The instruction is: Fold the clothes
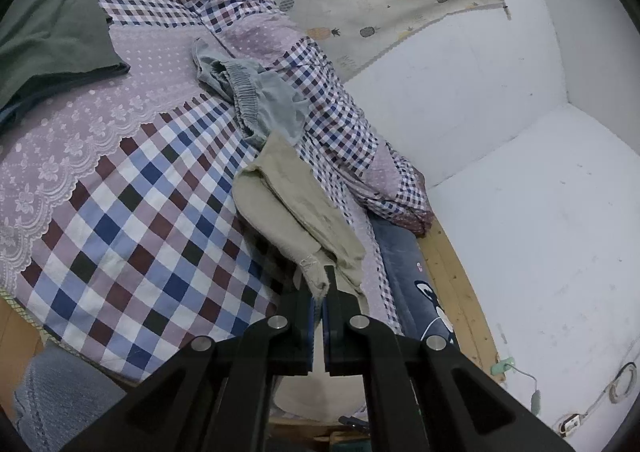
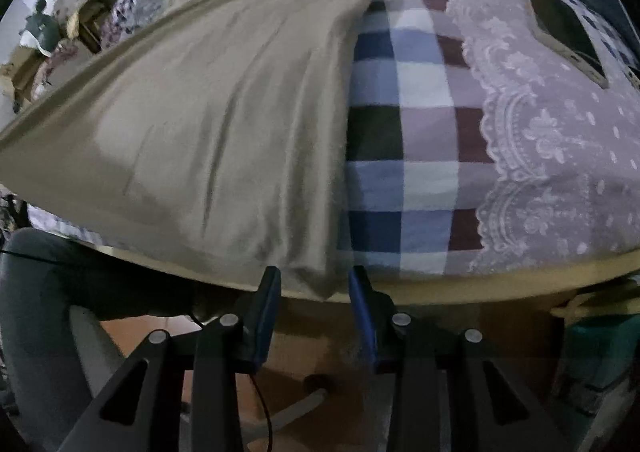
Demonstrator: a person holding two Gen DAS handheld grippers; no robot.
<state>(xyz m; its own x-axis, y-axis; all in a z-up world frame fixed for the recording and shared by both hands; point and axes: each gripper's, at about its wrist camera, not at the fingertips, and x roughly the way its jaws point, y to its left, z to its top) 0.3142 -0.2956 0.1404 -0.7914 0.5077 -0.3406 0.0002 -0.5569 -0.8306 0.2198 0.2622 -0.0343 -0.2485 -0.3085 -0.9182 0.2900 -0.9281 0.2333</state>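
A beige garment lies along the checked bedspread, its near end drawn up off the bed. My left gripper is shut on that bunched corner. In the right wrist view the same beige garment spreads flat over the bed and reaches the front edge. My right gripper points steeply down at that edge, open. The cloth's lower corner hangs between its blue pads without being pressed. Crumpled grey-blue shorts lie farther up the bed.
A rolled checked quilt runs along the white wall. A dark green garment lies at the far left. A dark flat rectangular object rests on the lace section. Below the bed edge are a trouser leg and wooden floor.
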